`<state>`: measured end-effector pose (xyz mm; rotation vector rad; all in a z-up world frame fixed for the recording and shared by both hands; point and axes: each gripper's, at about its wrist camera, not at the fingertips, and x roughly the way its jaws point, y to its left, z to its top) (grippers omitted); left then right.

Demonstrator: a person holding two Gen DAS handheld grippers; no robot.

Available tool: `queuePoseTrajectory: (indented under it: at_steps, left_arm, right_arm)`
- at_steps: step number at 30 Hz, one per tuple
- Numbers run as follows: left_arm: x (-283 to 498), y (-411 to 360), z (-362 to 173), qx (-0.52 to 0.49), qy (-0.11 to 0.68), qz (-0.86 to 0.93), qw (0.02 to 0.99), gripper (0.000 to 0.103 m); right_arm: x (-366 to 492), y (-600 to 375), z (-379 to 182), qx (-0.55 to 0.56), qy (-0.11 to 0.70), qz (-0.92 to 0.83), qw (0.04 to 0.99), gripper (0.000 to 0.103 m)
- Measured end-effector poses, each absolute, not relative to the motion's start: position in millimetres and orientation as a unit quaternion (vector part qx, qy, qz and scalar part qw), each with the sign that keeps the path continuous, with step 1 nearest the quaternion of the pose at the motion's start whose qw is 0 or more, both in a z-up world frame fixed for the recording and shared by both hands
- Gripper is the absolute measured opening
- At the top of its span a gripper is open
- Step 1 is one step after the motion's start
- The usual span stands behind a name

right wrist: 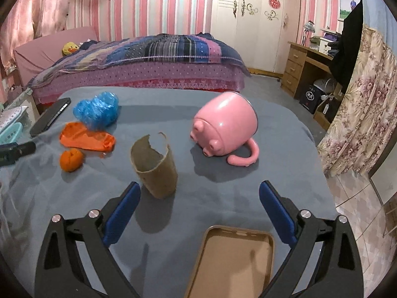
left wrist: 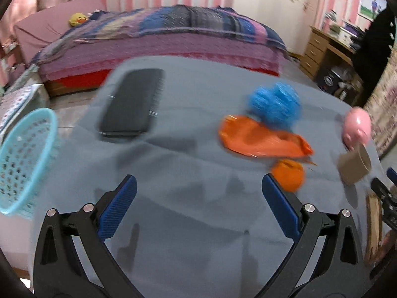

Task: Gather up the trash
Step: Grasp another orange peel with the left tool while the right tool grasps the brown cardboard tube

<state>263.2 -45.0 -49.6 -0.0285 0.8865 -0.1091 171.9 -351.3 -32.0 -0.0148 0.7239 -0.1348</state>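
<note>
On the grey cloth table lie a crumpled blue plastic bag (right wrist: 96, 110), a flat orange wrapper (right wrist: 86, 140), a small orange peel ball (right wrist: 70, 160) and a torn brown paper cup (right wrist: 155, 165) standing upright. The left view, blurred, shows the same blue bag (left wrist: 275, 105), orange wrapper (left wrist: 260, 137), peel ball (left wrist: 289, 175) and cup (left wrist: 354, 165). My left gripper (left wrist: 198, 198) is open over bare cloth, the peel ball just beyond its right finger. My right gripper (right wrist: 199, 203) is open, the torn cup just ahead of its left finger.
A turquoise mesh basket (left wrist: 22, 159) sits off the table's left edge. A black phone (left wrist: 131, 103) lies at the far left of the table, a pink pig mug (right wrist: 224, 130) on its side at right, a tan phone case (right wrist: 233, 258) near me. A bed stands behind.
</note>
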Motion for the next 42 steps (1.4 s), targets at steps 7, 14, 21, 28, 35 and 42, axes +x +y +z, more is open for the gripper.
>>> queuePoseTrajectory:
  at_steps: [7,14,21,28,35,42]
  left_arm:
    - [264,-96,-66,-0.022,0.443,-0.075,0.893,0.097]
    - [275,-125,-79,-0.011,0.457,-0.094,0.884,0.072]
    - [269,-128,-71,0.011,0.445,-0.119,0.887,0.027]
    - [261,-112,-50,0.02,0.431,-0.112,0.895,0.026]
    - [254,-80,-24,0.022,0.405,-0.086,0.91,0.026]
    - [256,-21,-11,0.009,0.39,-0.041,0.92,0.026]
  right_arm:
    - [172,-370,-38,0.013,0.363,-0.087,0.928,0.094]
    - [177,-379,-42,0.037,0.369,-0.083,0.925,0.094]
    - [184,-373,-44,0.041,0.376,-0.068,0.923,0.094]
    - [197,-346,-39,0.045,0.38,-0.034,0.923,0.094]
    - [201,-327,-44,0.04,0.394,-0.027,0.918,0.094]
    - [200,-308,-46,0.021,0.399,-0.021,0.916,0.094]
